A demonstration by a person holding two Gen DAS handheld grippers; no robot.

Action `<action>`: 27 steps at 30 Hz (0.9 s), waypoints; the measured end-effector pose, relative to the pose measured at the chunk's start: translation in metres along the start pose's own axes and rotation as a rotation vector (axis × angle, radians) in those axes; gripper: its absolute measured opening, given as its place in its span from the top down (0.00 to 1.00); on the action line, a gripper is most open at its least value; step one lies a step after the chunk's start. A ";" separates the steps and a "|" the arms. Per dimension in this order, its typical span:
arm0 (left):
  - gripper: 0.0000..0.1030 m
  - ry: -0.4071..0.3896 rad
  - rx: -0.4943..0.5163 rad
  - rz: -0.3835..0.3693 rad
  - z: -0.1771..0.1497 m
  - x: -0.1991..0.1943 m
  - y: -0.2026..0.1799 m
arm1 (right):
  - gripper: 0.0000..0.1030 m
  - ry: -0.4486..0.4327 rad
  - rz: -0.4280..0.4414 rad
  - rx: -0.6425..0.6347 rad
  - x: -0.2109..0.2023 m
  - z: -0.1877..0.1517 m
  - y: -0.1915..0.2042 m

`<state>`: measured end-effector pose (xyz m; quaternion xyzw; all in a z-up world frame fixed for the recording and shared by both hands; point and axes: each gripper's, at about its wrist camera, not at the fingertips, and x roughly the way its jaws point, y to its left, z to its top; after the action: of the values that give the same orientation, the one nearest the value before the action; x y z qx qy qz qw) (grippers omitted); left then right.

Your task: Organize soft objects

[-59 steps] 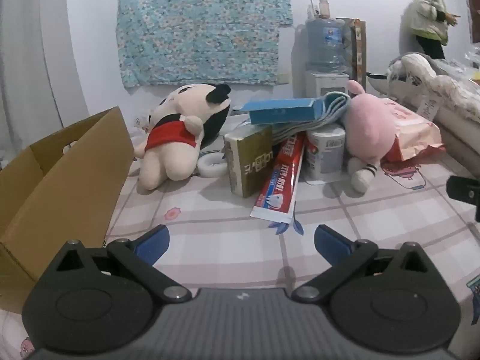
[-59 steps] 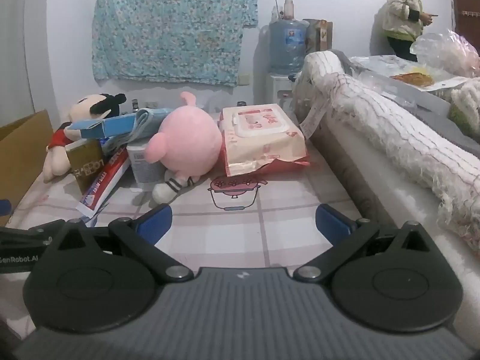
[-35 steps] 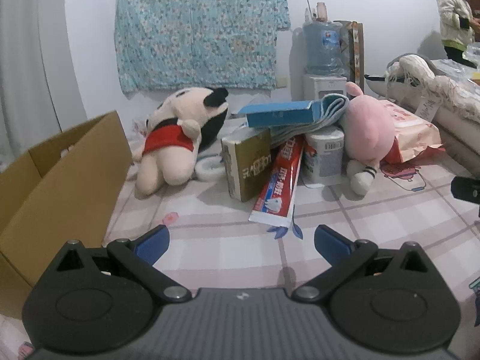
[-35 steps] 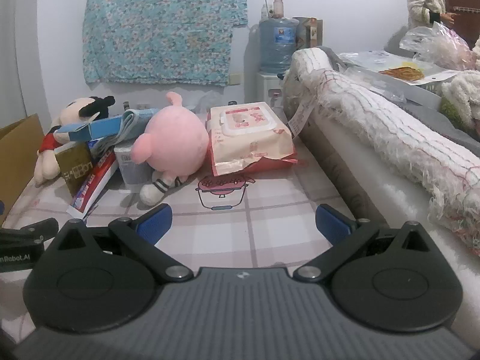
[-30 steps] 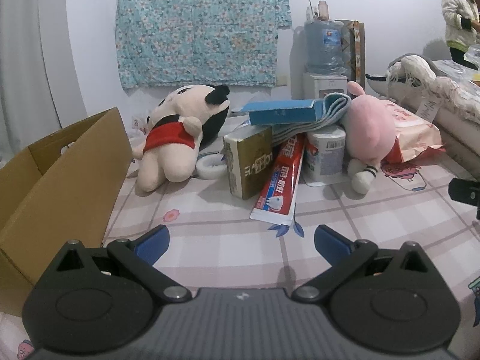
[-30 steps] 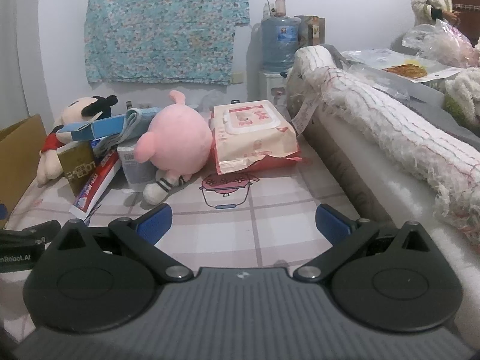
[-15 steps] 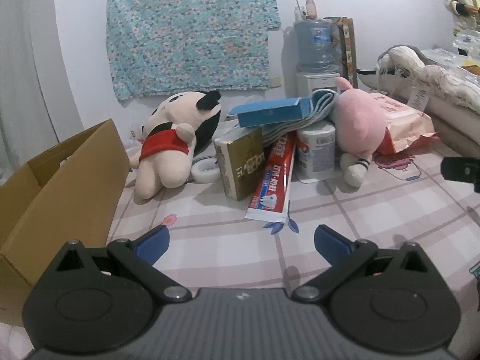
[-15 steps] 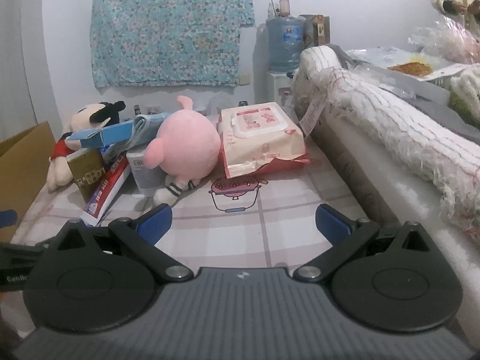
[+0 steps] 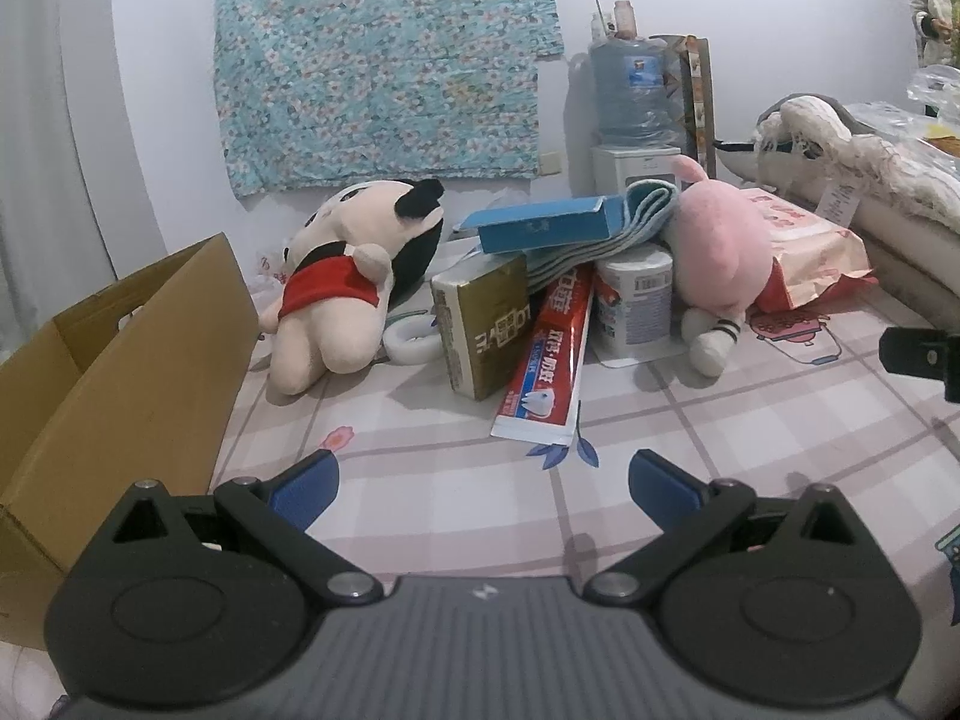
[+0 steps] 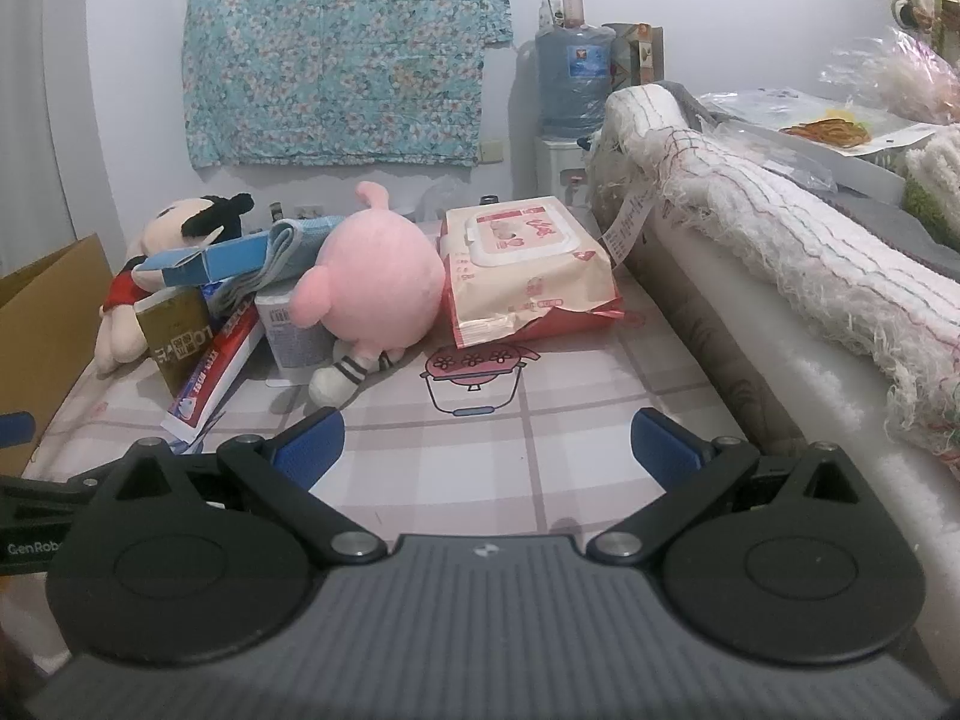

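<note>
A cream mouse plush in a red top lies on the checked cloth beside an open cardboard box; it also shows in the right wrist view. A pink plush leans on a pile of boxes; it also shows in the right wrist view. A folded blue towel lies on the pile. My left gripper is open and empty, short of the pile. My right gripper is open and empty, well short of the pink plush.
A toothpaste box, a gold box, a blue box, a white can and a wet-wipes pack are in the pile. A rolled fringed blanket lies on a ledge at the right. A water dispenser stands behind.
Both grippers have shifted slightly, wavering a little in view; the objects have not moved and both grippers stay open. The person at the far right has moved toward the frame edge.
</note>
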<state>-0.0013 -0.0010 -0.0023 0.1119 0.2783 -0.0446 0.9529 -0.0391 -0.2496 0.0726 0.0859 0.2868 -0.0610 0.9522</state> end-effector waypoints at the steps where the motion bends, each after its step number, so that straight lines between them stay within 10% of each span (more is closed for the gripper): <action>1: 0.00 0.000 -0.002 0.000 0.000 0.000 0.000 | 0.01 0.000 -0.001 0.000 0.000 0.000 0.000; 27: 0.00 0.005 -0.004 0.009 -0.001 0.001 0.001 | 0.01 0.009 0.004 -0.003 0.000 0.000 -0.002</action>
<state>-0.0007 0.0000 -0.0033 0.1114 0.2800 -0.0393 0.9527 -0.0394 -0.2511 0.0720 0.0855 0.2908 -0.0584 0.9512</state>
